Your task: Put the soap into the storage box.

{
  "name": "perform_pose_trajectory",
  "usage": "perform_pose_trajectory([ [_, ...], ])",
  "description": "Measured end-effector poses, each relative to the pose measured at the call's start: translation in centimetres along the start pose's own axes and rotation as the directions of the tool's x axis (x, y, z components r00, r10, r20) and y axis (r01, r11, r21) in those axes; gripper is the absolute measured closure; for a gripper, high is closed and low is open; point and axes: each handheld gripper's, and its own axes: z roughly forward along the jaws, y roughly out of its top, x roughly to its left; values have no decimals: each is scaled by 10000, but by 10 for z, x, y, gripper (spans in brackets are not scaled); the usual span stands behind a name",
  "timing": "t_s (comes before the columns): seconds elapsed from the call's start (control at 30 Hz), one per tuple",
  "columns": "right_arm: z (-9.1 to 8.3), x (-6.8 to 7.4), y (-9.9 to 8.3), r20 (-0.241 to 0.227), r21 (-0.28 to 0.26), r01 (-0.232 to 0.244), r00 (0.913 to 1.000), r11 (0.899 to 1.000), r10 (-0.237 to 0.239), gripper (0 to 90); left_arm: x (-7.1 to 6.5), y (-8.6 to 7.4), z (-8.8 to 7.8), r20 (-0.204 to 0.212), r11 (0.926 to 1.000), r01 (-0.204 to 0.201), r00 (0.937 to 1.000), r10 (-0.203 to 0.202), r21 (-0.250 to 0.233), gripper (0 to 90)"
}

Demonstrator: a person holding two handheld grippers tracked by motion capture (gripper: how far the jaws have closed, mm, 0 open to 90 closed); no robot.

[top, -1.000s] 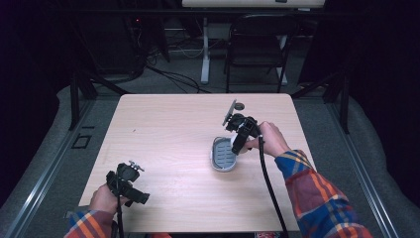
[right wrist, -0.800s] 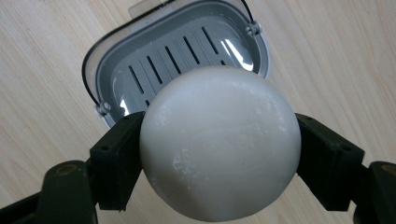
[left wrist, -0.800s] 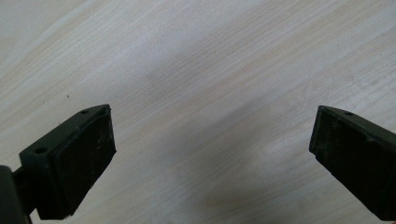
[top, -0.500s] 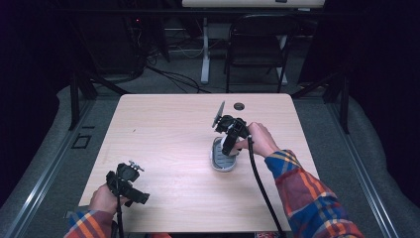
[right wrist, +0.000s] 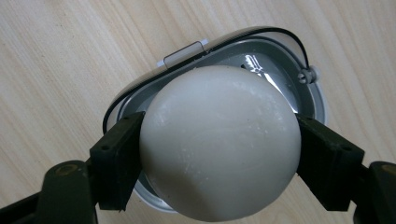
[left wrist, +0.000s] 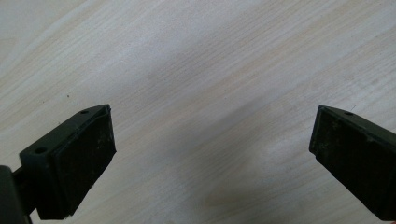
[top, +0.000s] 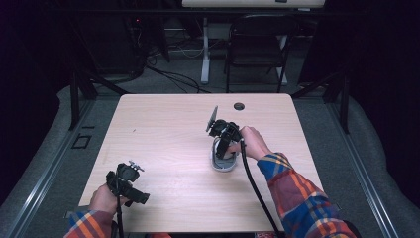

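Desk (top: pixel 163 129) wood lies bare beneath our left gripper (left wrist: pixel 210 154), its jaws spread wide on nothing. Further right, our right gripper (right wrist: pixel 219 154) is clenched on the white soap bar (right wrist: pixel 219 144), held directly above the oval metal dish (right wrist: pixel 280 65). We judge it best to lower it level and centred, then release.

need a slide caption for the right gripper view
Right tool clamps a pale rounded soap bar directly above an oval grey dish on the light wooden table.
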Motion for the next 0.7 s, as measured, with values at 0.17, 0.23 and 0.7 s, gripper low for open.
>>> perform_pose_trajectory([
  [0.17, 5, 0, 0, 10, 163, 73, 10000, 9998, -73, 231, 0, 0, 0, 6, 10000, 7, 10000, -7, 9, 0],
  [0.23, 7, 0, -1, 46, 163, 90, 9999, 9998, -90, 230, 0, 0, 0, 5, 10000, 15, 10000, -15, 0, 0],
  [0.7, 19, -3, -9, 110, 170, 12, 9999, 9999, -14, 226, 0, 1, 0, 16, 10000, 10, 10000, -10, 40, 0],
])
